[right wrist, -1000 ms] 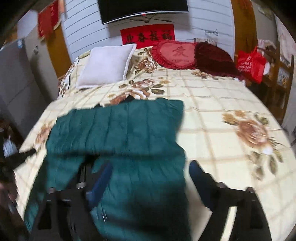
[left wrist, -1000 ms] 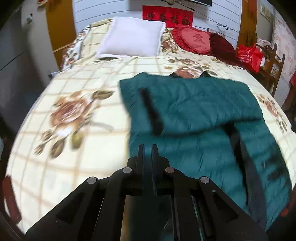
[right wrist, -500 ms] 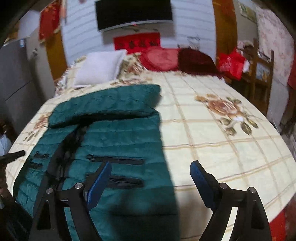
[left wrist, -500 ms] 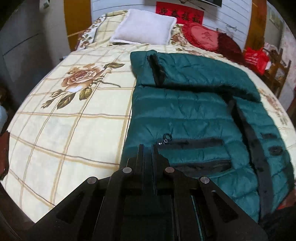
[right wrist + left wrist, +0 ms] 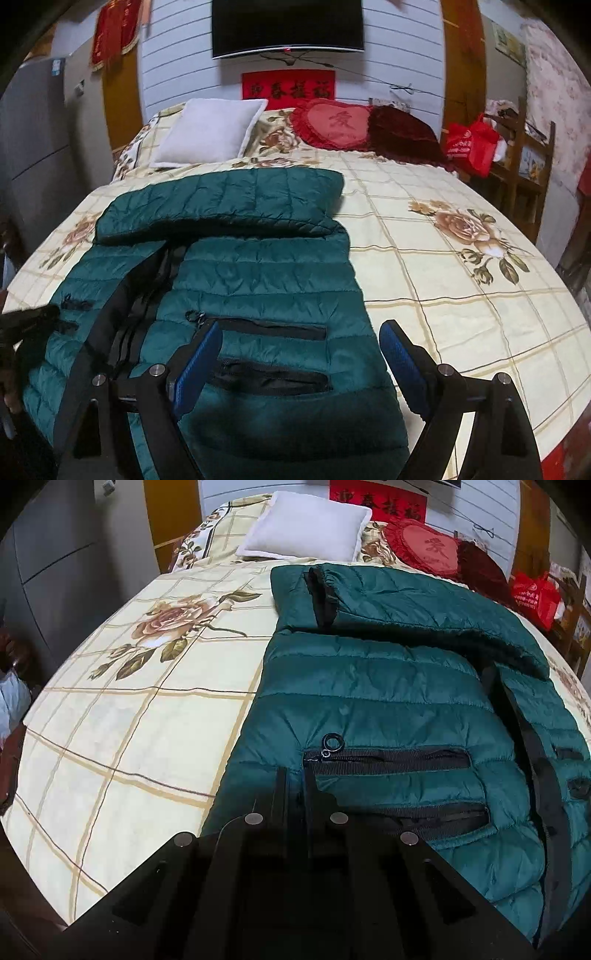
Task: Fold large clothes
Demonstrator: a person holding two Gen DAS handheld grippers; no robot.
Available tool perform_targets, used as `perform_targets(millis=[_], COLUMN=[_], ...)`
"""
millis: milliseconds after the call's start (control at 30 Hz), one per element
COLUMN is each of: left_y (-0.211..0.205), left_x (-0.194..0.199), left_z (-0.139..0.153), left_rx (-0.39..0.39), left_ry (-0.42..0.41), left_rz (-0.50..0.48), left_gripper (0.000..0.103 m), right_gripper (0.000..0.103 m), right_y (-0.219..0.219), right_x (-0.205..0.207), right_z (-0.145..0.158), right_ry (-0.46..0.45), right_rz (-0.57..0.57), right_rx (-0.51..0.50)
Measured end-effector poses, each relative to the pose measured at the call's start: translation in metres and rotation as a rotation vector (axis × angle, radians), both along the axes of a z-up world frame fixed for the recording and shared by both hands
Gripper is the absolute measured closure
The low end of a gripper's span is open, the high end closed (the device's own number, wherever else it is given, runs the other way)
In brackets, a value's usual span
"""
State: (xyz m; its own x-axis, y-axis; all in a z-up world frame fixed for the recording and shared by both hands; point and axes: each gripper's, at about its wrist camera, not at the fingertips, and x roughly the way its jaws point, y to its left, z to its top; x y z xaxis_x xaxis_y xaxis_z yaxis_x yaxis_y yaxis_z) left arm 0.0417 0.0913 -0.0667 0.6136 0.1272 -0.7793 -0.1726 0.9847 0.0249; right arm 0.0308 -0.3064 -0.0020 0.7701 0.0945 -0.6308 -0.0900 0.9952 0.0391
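So the green puffer jacket (image 5: 266,280) is lying front-up on the bed (image 5: 461,295), kind of toward the left half as the right camera sees it, hem at the near edge. Its top part is folded down over the chest, making a thick roll across the shoulders. Black zipper (image 5: 532,746) runs down the middle, and there are two zipped pockets (image 5: 388,760) on each side panel.

The left gripper (image 5: 295,779) has its fingers pinched together with nothing between them, sitting just above the jacket near the pocket's ring pull (image 5: 333,741). The right gripper (image 5: 299,354) is spread wide, blue pads (image 5: 397,350) on either side of the jacket's near corner but not squeezing anything.

Further out: a white pillow (image 5: 210,129), a red heart cushion (image 5: 336,123) and a dark red cushion (image 5: 402,138) at the head of the bed. A TV (image 5: 288,26) hangs on the wall, and a red bag (image 5: 472,144) is off to the side.
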Motion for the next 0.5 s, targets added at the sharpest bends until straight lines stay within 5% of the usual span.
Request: perform_targets(millis=[500], left_y=[0.0021], left_x=[0.0005], left_z=[0.0001], left_rx=[-0.018], left_ry=[0.0], left_rz=[0.001], left_gripper=[0.097], right_gripper=[0.018], right_y=[-0.0036], right_x=[0.0008], right_z=[0.0022], right_ry=[-0.014], right_rz=[-0.017], right_rx=[0.054])
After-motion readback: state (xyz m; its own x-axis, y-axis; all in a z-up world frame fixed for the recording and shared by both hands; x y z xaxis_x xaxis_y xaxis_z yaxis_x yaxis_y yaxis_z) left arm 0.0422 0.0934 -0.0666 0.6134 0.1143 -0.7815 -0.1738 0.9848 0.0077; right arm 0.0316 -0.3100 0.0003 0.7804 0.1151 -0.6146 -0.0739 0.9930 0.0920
